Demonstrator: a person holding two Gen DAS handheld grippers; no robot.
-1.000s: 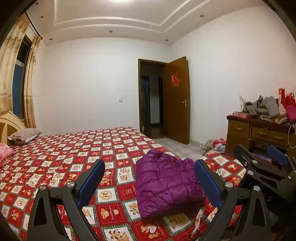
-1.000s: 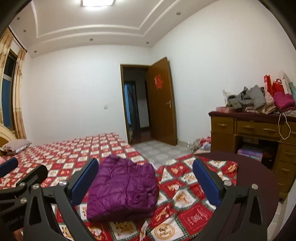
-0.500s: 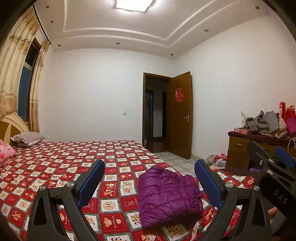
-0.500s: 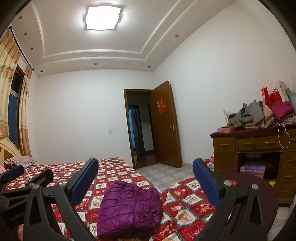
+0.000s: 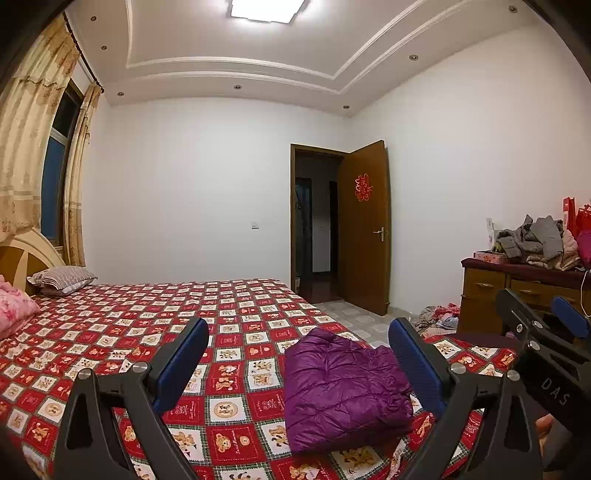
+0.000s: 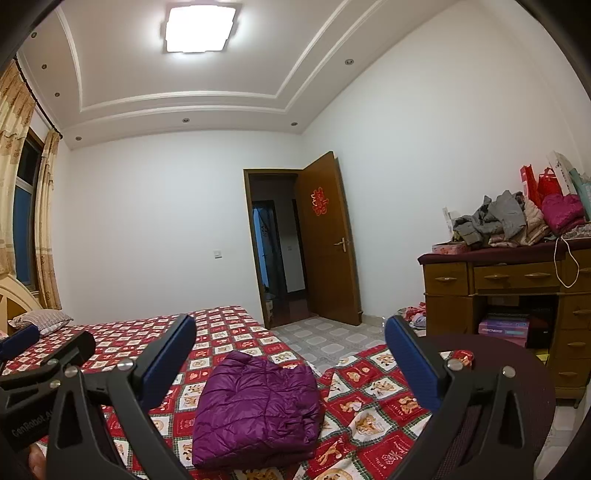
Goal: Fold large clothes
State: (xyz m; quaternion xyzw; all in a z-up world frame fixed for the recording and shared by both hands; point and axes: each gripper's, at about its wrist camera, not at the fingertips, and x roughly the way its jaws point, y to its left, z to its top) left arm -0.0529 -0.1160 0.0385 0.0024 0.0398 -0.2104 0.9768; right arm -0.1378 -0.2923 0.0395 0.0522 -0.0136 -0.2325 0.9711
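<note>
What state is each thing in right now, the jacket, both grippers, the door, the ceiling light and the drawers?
Jacket: folded, lying on the bed.
Left gripper: open, empty.
Right gripper: open, empty.
Door: open.
Ceiling light: on.
Dresser drawers: shut.
Clothes pile: unfolded, on the dresser.

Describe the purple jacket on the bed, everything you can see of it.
The purple puffer jacket is quilted, with a slightly shiny, padded fabric. It lies folded into a compact, roughly rectangular bundle, flat on the red teddy-bear bedspread near the bed's foot corner. No sleeves or hood hang out. Nothing rests on it, and neither the left gripper nor the right gripper touches it; both are open.
</note>
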